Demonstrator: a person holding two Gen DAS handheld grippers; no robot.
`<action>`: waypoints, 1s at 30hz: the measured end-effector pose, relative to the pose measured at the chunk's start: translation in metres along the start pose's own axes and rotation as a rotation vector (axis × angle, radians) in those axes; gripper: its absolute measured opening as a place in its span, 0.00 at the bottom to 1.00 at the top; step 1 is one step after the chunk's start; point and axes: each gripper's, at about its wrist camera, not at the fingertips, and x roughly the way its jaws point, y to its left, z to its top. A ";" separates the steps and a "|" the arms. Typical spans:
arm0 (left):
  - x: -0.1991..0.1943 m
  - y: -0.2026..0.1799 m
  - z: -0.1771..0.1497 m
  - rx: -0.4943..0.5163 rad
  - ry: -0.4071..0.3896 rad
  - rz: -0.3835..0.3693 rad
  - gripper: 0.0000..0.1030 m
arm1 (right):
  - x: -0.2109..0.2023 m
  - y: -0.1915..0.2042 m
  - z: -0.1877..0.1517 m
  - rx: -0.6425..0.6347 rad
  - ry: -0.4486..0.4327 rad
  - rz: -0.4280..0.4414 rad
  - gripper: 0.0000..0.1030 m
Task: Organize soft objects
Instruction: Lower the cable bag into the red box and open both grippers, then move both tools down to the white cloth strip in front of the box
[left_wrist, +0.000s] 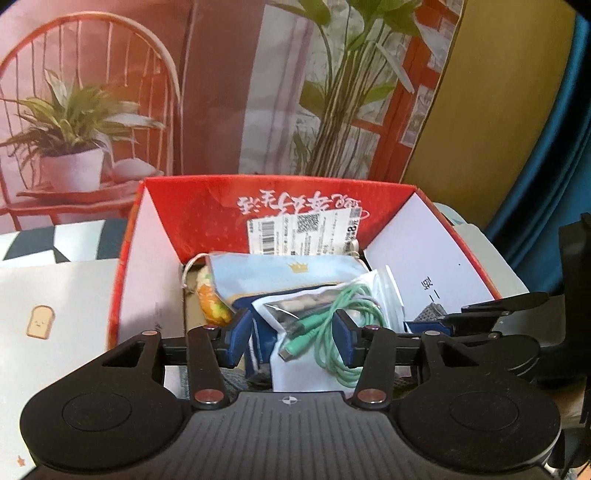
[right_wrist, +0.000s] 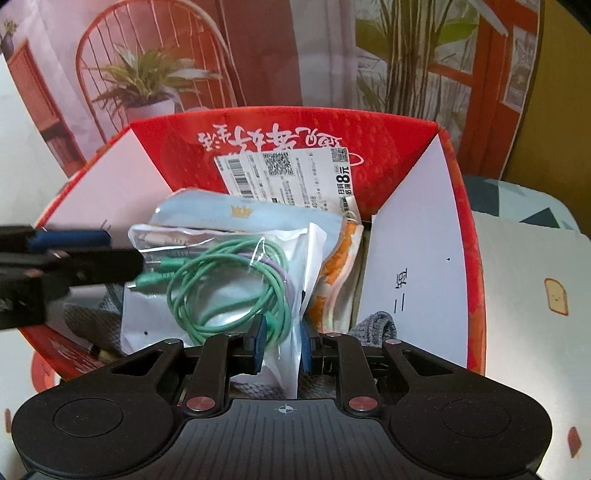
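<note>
Inside red box (right_wrist: 369, 147): clear bag (right_wrist: 221, 295) of green cable (right_wrist: 229, 291), upright atop pouches. Nearer, right tool (right_wrist: 282, 347), pinching bag's lower edge. Left tool (left_wrist: 290, 339) spread, straddling same bag, pads not pressing.

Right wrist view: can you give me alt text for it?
The right tool is shut on the near edge of a clear bag of coiled green cable inside an open red box. A pale blue pouch lies behind the bag; the left tool enters from the left.
</note>
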 end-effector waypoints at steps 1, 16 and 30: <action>-0.003 0.001 0.000 -0.001 -0.007 0.005 0.50 | 0.000 0.001 0.000 -0.004 0.004 -0.008 0.19; -0.061 0.000 -0.009 0.029 -0.154 0.121 0.93 | -0.059 0.011 -0.010 -0.031 -0.274 -0.037 0.82; -0.119 -0.015 -0.035 0.035 -0.270 0.182 1.00 | -0.125 0.002 -0.045 0.058 -0.536 0.077 1.00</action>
